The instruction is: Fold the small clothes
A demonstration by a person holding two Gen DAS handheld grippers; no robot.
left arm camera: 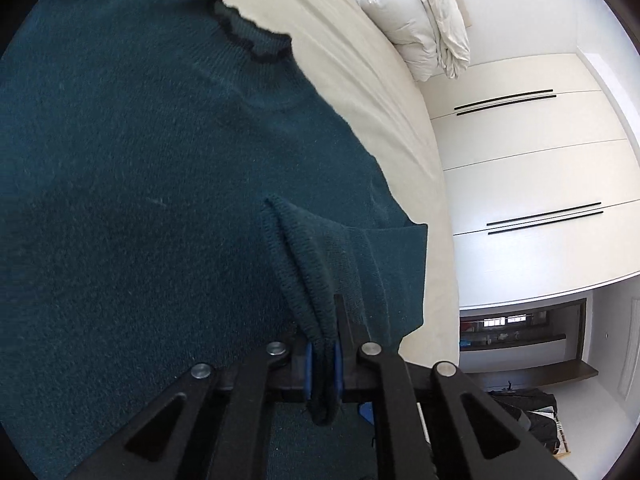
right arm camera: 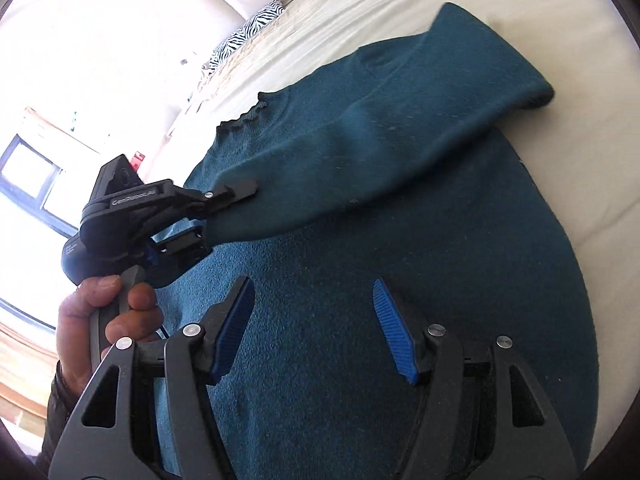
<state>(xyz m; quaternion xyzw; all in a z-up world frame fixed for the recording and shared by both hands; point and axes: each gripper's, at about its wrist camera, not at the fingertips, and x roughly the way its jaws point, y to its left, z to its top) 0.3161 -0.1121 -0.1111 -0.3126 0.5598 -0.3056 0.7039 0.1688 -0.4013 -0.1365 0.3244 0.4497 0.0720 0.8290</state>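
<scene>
A dark teal knit sweater [left arm camera: 140,168] lies spread on a cream bed, its frilled neck [left arm camera: 252,40] toward the far side. My left gripper [left arm camera: 322,364] is shut on the cuff of one sleeve, and the ribbed edge bunches between its blue pads. In the right wrist view that same sleeve [right arm camera: 360,152] is stretched across the sweater body [right arm camera: 400,320], with the left gripper [right arm camera: 208,216] clamped on its end and a hand on the handle. My right gripper [right arm camera: 314,328] hovers over the sweater body, jaws apart, nothing between the blue pads [right arm camera: 236,324].
The cream bed sheet [left arm camera: 380,112] runs along the sweater's far edge. A white folded duvet [left arm camera: 416,20] lies at the bed's end. White wardrobe doors [left arm camera: 532,184] stand beyond. A zebra-print cushion [right arm camera: 248,32] sits near the headboard. A window [right arm camera: 24,184] is at the left.
</scene>
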